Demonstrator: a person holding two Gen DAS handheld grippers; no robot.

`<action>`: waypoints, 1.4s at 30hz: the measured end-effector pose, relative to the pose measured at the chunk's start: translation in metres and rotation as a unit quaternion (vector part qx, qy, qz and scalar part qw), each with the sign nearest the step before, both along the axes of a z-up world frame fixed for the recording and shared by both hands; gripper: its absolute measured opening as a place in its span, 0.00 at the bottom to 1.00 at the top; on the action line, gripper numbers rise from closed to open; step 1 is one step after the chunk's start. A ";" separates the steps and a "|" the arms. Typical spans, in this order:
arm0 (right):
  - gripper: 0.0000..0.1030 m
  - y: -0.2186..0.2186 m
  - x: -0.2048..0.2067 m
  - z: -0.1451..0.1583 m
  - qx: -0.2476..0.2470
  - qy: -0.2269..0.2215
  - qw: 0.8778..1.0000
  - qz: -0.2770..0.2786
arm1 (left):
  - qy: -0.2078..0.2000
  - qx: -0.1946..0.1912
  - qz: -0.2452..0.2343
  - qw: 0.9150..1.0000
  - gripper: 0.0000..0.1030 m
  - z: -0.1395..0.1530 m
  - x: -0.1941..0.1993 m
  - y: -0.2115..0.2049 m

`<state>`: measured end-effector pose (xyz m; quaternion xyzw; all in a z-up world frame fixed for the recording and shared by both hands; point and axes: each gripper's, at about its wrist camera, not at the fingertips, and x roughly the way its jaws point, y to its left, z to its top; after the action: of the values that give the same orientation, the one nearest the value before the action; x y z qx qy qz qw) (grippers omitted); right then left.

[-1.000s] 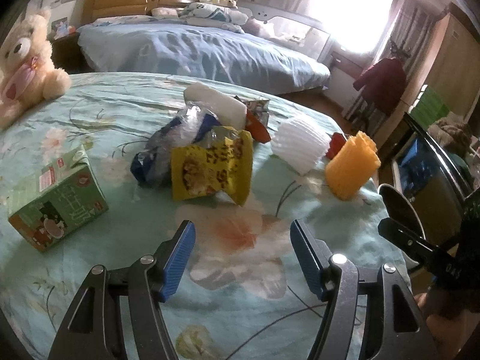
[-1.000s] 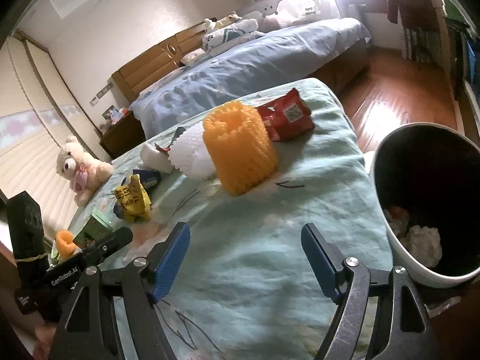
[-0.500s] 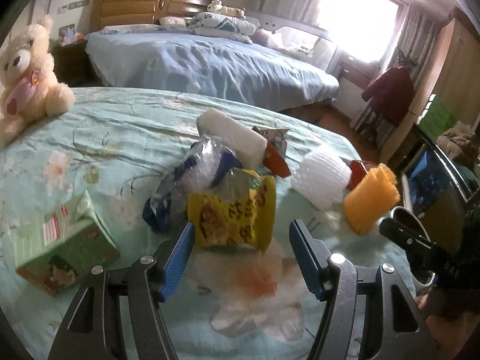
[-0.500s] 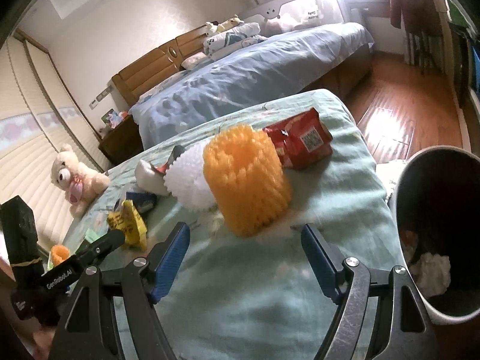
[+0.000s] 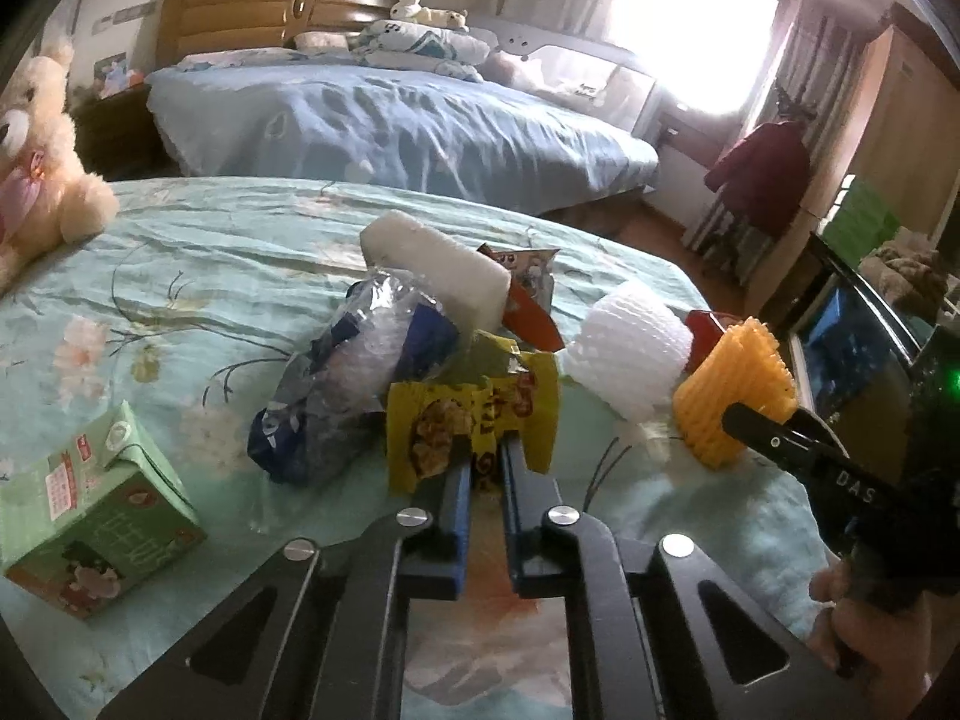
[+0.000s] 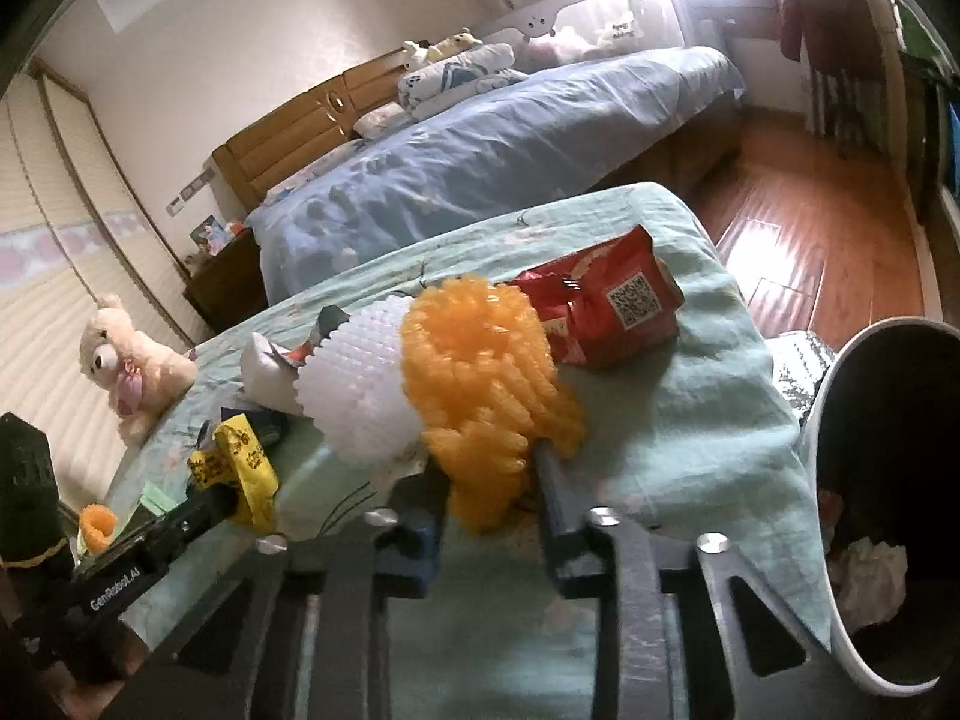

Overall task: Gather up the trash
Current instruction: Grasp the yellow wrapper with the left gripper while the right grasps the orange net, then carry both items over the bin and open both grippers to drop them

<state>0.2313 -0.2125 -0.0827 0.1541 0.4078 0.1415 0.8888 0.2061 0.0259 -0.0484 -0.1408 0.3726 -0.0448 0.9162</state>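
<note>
My left gripper (image 5: 485,463) is closing, and its blue pads pinch the lower edge of a crumpled yellow snack wrapper (image 5: 456,420) on the teal flowered bedspread (image 5: 180,276). In the right wrist view my right gripper (image 6: 489,474) is closing too, with an orange foam fruit net (image 6: 480,372) squeezed between its pads. A white foam net (image 6: 354,384) leans against the orange one, and a red snack packet (image 6: 612,312) lies behind it. Beside the yellow wrapper sit a blue-and-clear plastic bag (image 5: 348,396) and a white foam block (image 5: 432,270).
A dark trash bin with a white rim (image 6: 819,420) stands off the bed's right edge with crumpled paper inside. At the near left lies a green drink carton (image 5: 90,516). A teddy bear (image 5: 36,150) sits at the far left. A blue-covered bed lies beyond.
Both grippers moved forward over the bedspread. The left jaws went from wide apart to pinching the yellow wrapper, and the right jaws closed in on the orange foam net.
</note>
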 end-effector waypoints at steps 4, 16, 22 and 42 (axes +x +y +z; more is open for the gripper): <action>0.21 -0.003 -0.011 0.003 0.008 0.000 1.000 0.008 | -0.010 -0.004 -0.007 1.000 0.05 0.004 -0.009 -0.003; 0.21 -0.038 -0.055 0.016 0.025 -0.005 1.000 -0.009 | -0.020 -0.008 -0.070 0.997 0.05 0.013 -0.029 -0.045; 0.21 -0.070 -0.069 0.021 0.026 -0.007 0.999 -0.042 | -0.019 -0.007 -0.101 0.995 0.05 0.014 -0.026 -0.067; 0.21 -0.160 -0.094 0.016 0.017 0.002 0.991 -0.132 | -0.016 0.009 -0.198 0.980 0.05 0.015 0.007 -0.143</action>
<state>0.1376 -0.3724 -0.0667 0.2217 0.3827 0.0292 0.8964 0.2133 -0.1175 -0.0331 -0.0557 0.3785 -0.2239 0.8964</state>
